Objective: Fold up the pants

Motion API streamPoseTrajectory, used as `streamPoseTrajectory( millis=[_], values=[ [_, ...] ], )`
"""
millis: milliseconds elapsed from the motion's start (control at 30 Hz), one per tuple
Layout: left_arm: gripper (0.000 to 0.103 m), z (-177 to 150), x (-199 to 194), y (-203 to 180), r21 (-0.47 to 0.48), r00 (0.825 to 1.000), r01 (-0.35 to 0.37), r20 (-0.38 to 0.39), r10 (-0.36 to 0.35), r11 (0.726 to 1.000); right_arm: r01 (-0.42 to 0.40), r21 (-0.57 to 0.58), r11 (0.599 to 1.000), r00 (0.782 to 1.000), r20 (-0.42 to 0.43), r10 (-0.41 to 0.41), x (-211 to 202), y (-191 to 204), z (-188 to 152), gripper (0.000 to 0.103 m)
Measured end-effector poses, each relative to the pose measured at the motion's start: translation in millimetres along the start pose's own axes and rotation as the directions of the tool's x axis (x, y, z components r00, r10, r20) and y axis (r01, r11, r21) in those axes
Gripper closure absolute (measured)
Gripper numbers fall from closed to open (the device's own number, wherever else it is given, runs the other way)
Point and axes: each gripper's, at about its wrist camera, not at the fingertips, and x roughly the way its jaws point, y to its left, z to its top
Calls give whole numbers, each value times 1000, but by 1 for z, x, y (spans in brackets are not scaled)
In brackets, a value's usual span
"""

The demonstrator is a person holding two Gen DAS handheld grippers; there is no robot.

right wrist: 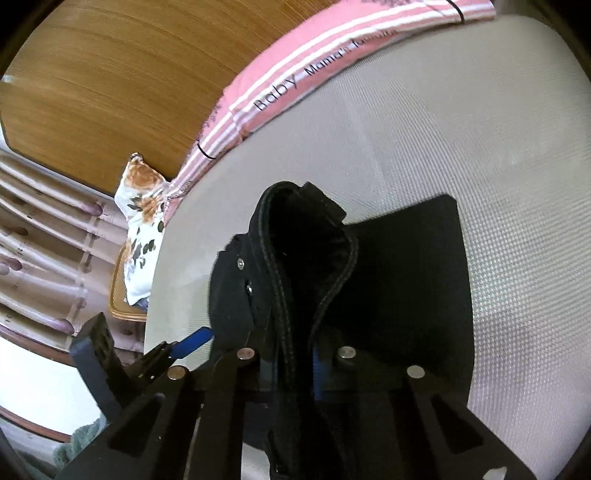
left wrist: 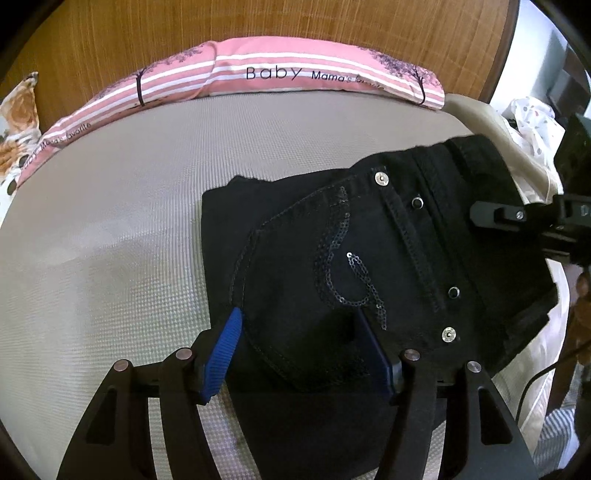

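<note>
so the black pants (left wrist: 332,266) are lying folded up on the grey textured mattress (left wrist: 110,221), sitting toward the 3 o'clock side of the left wrist view, back pocket facing up with that sequin swirl (left wrist: 347,273) and a few metal rivets showing. left gripper (left wrist: 306,332) hangs right over the lower edge of the pocket around 6 o'clock, its jaws spread wide with the blue pads on either side of the fabric, and I can't see them squeezing anything. right gripper (right wrist: 295,363) is a different story: in its own view the jaws are pressed close together and pinching the waistband edge of the pants, and the thick stitched seam stands up out of the grip toward 12 o'clock while the rest of the cloth stays flat on the mattress off at 2 o'clock. you can also spot the right gripper from the left camera, poking in at 3 o'clock by the waistband. pink striped pillow (left wrist: 295,74) with "Baby" on it runs along the top at 12 o'clock against the wooden headboard (left wrist: 258,22), and a floral pillow (right wrist: 142,221) sits at 9 o'clock in the right view
</note>
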Motion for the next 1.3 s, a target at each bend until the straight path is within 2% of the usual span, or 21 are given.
streamPoseTrajectory(
  millis=[233,533,700,800,900,1000,1033,1133,1300],
  values=[
    [39,10,-9,-7,20,999,3,36,-4,1000,28,9,1000,999,34,-28,-17,1,2,92],
    [39,14,-1,-15,42,1000,4,22,-5,999,60,148,987,996,60,-70,-26,-47,-15,93],
    [36,14,7,-17,59,1000,-7,19,6,998,102,142,985,992,57,-111,-23,-66,-17,93],
    [34,11,18,-18,77,999,-33,-5,34,997,118,145,982,991,47,-126,-16,-72,-19,85],
    [33,6,26,-11,38,999,-8,-39,9,999,115,147,982,991,47,-123,-21,-75,-22,75],
    [33,5,24,-6,12,998,19,-60,-18,1000,169,117,979,984,40,-174,-28,-69,-29,69],
    [33,3,22,-6,18,998,23,-65,-22,1000,184,108,977,981,34,-189,-31,-67,-32,64],
    [33,-5,15,-10,38,997,37,-72,-34,999,219,79,973,975,21,-221,-41,-62,-48,63],
    [33,-17,7,-14,56,995,58,-90,-53,997,214,83,973,977,6,-215,-53,-61,-71,63]
  ],
)
